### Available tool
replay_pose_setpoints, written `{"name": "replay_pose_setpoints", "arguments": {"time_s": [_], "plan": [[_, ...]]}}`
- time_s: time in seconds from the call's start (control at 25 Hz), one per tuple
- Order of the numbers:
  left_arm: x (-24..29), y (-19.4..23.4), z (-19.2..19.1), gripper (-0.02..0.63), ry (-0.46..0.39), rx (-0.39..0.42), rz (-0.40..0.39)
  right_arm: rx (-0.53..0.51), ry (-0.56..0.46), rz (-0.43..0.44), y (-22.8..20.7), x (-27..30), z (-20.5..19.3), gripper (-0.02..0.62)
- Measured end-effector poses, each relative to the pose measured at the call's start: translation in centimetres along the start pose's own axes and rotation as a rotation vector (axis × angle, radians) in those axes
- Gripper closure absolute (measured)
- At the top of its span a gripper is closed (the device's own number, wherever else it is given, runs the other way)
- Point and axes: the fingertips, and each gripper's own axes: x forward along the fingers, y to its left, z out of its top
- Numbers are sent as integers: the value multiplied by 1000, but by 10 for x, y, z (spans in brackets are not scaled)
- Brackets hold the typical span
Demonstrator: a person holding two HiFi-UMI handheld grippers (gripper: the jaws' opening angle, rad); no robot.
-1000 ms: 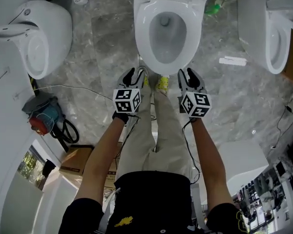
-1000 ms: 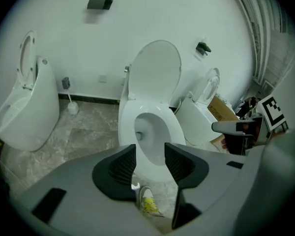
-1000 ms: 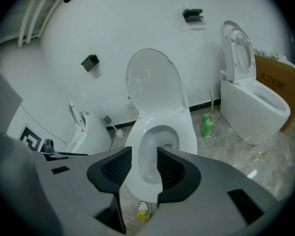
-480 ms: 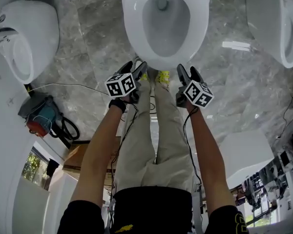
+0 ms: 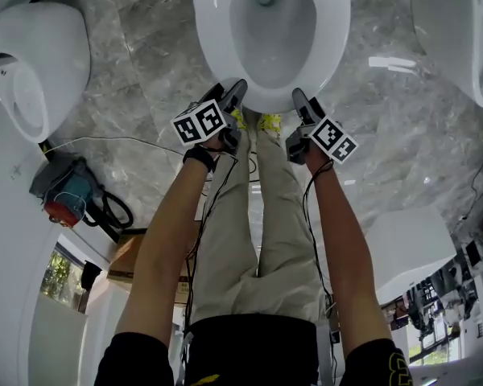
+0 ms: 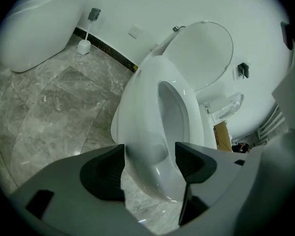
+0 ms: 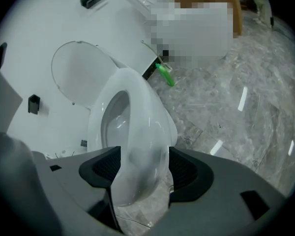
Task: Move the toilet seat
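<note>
The white toilet seat (image 5: 212, 39) lies down on the bowl at the top centre of the head view, with its lid (image 6: 206, 53) raised against the wall. My left gripper (image 5: 232, 95) is at the seat's front left edge. My right gripper (image 5: 300, 100) is at its front right edge. Both have just been opening their jaws. In the left gripper view the front rim of the seat (image 6: 152, 132) stands between the wide jaws of that gripper (image 6: 150, 159). The right gripper (image 7: 145, 166) likewise straddles the rim (image 7: 140, 146). I see no pad pressing on it.
Another white toilet (image 5: 32, 63) stands at the left and a third one (image 5: 459, 30) at the right. An orange and teal tool (image 5: 64, 195) with cables lies on the grey marble floor beside a cardboard box (image 5: 137, 256). A green brush (image 7: 164, 75) lies by the wall.
Both grippers have dropped and moved forward to the toilet's front rim, rolling as they went. Their jaws stand wider than a second ago, now astride the seat's edge.
</note>
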Motion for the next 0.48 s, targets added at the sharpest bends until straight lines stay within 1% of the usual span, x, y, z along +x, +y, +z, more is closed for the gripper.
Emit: {"name": "replay_pose_setpoints", "arguments": {"time_s": [0.04, 0.08, 0.12, 0.32, 0.48], "plan": [[3, -1, 1, 268, 2, 1, -2, 22, -7, 8, 0, 1, 1, 273], [4, -2, 1, 268, 6, 0, 2, 31, -12, 9, 0, 2, 2, 306], [4, -2, 1, 268, 10, -4, 4, 30, -15, 3, 0, 2, 3, 318], [3, -5, 2, 268, 32, -3, 0, 1, -9, -33, -1, 1, 2, 336], [2, -8, 3, 268, 51, 22, 7, -21, 10, -50, 2, 1, 3, 351]]}}
